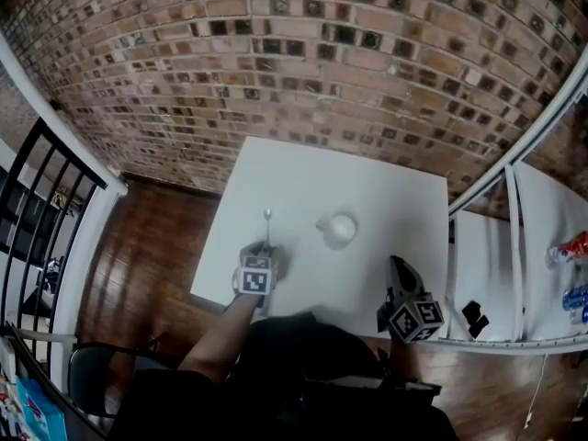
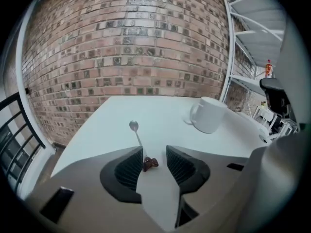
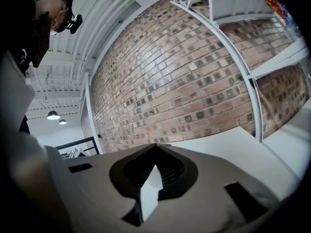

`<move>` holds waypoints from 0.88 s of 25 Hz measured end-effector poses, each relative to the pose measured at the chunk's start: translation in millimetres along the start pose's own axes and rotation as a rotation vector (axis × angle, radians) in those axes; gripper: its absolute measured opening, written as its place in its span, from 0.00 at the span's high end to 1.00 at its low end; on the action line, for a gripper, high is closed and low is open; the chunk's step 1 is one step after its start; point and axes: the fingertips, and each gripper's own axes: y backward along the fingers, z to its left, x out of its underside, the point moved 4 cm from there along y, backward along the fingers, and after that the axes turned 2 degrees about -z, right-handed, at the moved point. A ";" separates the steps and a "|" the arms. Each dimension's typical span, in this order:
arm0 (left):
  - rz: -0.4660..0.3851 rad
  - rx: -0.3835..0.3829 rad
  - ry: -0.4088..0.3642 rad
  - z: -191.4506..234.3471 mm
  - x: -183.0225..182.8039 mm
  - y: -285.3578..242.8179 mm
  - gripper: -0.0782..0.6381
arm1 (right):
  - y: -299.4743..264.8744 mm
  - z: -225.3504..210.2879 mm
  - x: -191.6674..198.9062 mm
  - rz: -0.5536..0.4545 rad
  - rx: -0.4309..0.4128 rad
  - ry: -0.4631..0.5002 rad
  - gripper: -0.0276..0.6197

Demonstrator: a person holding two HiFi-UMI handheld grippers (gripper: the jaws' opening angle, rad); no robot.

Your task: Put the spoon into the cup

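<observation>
A metal spoon (image 1: 267,220) lies on the white table (image 1: 386,200), bowl away from me (image 2: 133,125), its brown handle end (image 2: 150,163) toward me. My left gripper (image 2: 154,150) is low over the table with its jaws apart. The brown end sits between them, close to the left pad, and neither pad presses on it. The white cup (image 2: 210,114) stands upright to the right of the spoon (image 1: 341,230), handle facing the spoon. My right gripper (image 1: 398,266) hovers at the table's near right edge, away from both; its fingertips (image 3: 155,145) meet and hold nothing.
A brick wall (image 1: 303,53) stands behind the table. A white shelf rack (image 1: 514,246) with bottles (image 1: 568,248) stands right of the table. Left of it are a wooden floor (image 1: 147,265) and a black railing (image 1: 37,200). The table's near edge is just under my grippers.
</observation>
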 end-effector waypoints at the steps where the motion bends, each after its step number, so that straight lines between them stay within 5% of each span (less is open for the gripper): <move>1: 0.016 -0.005 0.000 -0.3 1.9 -3.0 0.67 | 0.4 -1.3 -1.2 0.001 -0.001 0.003 0.95; 15: 0.100 -0.096 0.048 9.6 19.6 -25.4 0.56 | -3.1 -10.5 -3.2 0.011 0.021 0.002 0.95; 22: 0.108 -0.087 0.035 18.7 20.9 -20.7 0.69 | -9.6 -5.3 -1.6 0.011 0.007 0.002 0.95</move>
